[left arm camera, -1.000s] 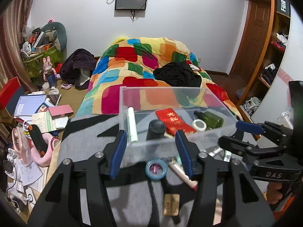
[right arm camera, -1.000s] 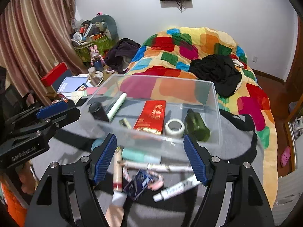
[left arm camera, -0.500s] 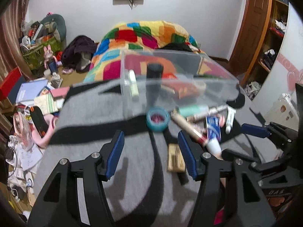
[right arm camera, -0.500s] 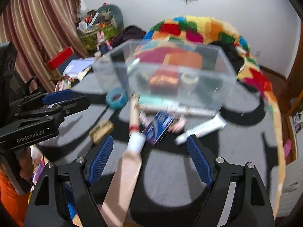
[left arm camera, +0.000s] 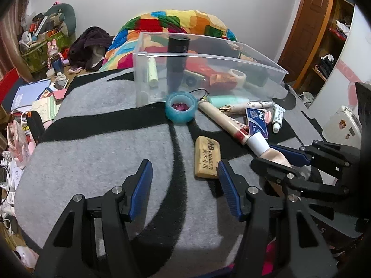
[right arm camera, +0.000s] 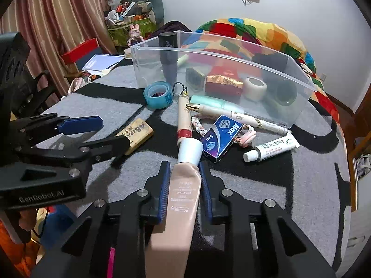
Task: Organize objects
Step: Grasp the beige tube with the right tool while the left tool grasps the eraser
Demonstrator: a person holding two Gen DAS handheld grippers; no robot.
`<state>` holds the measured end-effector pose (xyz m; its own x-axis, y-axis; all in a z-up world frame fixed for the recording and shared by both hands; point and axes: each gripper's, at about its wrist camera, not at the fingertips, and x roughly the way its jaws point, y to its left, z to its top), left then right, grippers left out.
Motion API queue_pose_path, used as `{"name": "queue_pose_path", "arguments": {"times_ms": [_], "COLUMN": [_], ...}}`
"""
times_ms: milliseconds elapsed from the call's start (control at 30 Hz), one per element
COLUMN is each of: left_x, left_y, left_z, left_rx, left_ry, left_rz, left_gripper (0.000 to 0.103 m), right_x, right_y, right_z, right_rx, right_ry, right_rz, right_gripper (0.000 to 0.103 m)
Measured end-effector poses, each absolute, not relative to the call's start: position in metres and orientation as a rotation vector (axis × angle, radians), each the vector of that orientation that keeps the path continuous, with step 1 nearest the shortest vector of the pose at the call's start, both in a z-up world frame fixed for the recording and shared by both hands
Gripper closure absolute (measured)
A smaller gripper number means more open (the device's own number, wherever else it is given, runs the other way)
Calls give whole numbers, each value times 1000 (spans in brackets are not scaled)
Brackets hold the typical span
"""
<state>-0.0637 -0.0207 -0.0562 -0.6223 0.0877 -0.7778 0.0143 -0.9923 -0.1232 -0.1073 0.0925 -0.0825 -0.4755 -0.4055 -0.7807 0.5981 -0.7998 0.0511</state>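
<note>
Gripping: right claw [right arm camera: 183,185] pinches the beige cosmetic tube [right arm camera: 183,199] across its body, blue pads pressed against both sides; the tube's white cap [right arm camera: 190,150] points toward the bin.
Left claw: [left arm camera: 185,185] spread wide and holding nothing, above the grey-and-black cloth [left arm camera: 104,157] covering the desk; its right finger tip is just beside the eraser.
Eraser: tan block printed "4B ERASER" [left arm camera: 207,157], lying flat on the cloth, between the two claws in the right wrist view.
Clear bin: transparent plastic box [right arm camera: 301,106] at the far side of the desk, open on top.
Inside the bin: black cylinder [right arm camera: 168,55] standing upright, pale green stick [left arm camera: 152,71], red packet with gold foil [right arm camera: 223,82], white tape roll [right arm camera: 255,87], dark green bottle [right arm camera: 284,91] on its side.
Blue tape roll: [right arm camera: 158,95] on the cloth just in front of the bin's near wall.
Loose items near the bin: long beige tube with a red band [right arm camera: 184,118], mint-green tube [right arm camera: 211,100], cream pen with gold tip [right arm camera: 231,113], blue "Max" box [right arm camera: 221,137], braided pink cord [right arm camera: 245,136], white ointment tube [right arm camera: 270,149].
Background: bed with a patchwork quilt [right arm camera: 266,32] behind the desk.
</note>
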Motion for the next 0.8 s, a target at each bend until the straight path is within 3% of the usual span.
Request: {"name": "queue_pose_path", "arguments": {"times_ms": [200, 267, 367, 433, 500, 800], "left_x": [-71, -73, -75, -75, -76, -76], "left_y": [-10, -6, -1, 2, 4, -3], "left_z": [-59, -62, -62, -62, -62, -53], "left_rx": [-1347, -1352, -1340, -1325, -1314, -1300], "left_ry": [-131, -105, -60, -50, -47, -124], "left_rz": [2791, 2805, 2822, 2820, 2817, 2813], "left_gripper": [45, 49, 59, 73, 80, 80], "right_x": [-104, -104, -105, -106, -107, -113], "right_y": [103, 108, 115, 118, 119, 129], "right_z": [-81, -81, -79, -78, -77, -58], "right_rx": [1118, 1120, 1121, 1117, 1116, 1070], "right_ry": [276, 265, 245, 234, 223, 185], "right_rz": [-2273, -2272, -2275, -2280, -2283, -2309], "right_gripper": [81, 81, 82, 82, 82, 82]}}
